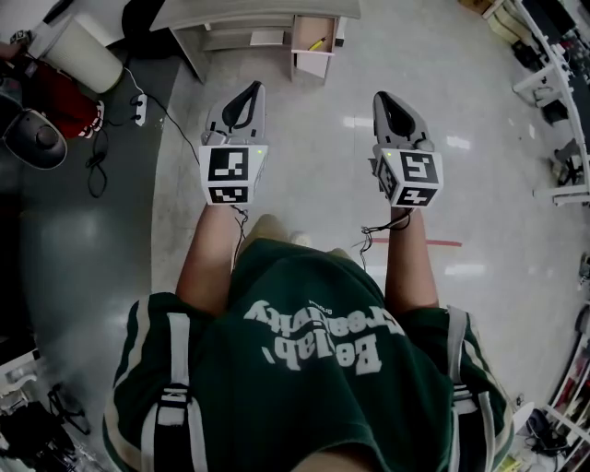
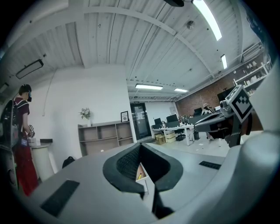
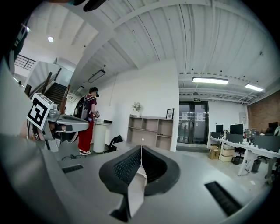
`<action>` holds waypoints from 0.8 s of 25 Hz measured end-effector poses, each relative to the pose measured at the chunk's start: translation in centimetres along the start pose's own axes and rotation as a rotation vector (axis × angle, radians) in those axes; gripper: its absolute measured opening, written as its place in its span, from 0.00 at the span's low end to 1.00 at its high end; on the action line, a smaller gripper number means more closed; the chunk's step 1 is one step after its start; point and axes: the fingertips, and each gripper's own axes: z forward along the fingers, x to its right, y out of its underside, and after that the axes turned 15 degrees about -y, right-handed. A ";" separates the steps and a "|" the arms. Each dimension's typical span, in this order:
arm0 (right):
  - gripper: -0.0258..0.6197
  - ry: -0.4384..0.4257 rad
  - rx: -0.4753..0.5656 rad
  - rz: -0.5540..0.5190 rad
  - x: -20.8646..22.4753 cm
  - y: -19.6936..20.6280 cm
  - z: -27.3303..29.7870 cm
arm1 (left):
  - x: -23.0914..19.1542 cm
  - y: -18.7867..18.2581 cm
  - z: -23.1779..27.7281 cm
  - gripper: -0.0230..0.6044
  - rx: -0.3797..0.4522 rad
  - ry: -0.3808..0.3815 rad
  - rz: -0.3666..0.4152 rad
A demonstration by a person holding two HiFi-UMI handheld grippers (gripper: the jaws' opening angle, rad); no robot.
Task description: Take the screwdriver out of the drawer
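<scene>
An open drawer (image 1: 313, 39) juts from the pale shelf unit (image 1: 249, 18) far ahead on the floor, and a yellow-handled screwdriver (image 1: 316, 43) lies in it. My left gripper (image 1: 247, 96) and right gripper (image 1: 388, 100) are held level side by side, well short of the drawer. Both are shut with nothing in them. In the left gripper view the jaws (image 2: 140, 146) meet at the tips, and the drawer (image 2: 144, 177) with the yellow screwdriver (image 2: 140, 175) shows through the loop below. The right gripper (image 3: 141, 149) has its jaws pressed together, pointing at the shelf unit (image 3: 151, 131).
A person in red trousers (image 3: 87, 127) stands by a white round pedestal (image 1: 83, 51) to the left. Cables and a power strip (image 1: 138, 106) lie on the floor at the left. Desks and white racks (image 1: 558, 92) line the right side.
</scene>
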 end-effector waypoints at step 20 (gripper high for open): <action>0.09 0.083 -0.045 0.025 12.5 1.0 13.3 | -8.0 2.5 19.2 0.06 -0.008 -0.006 0.036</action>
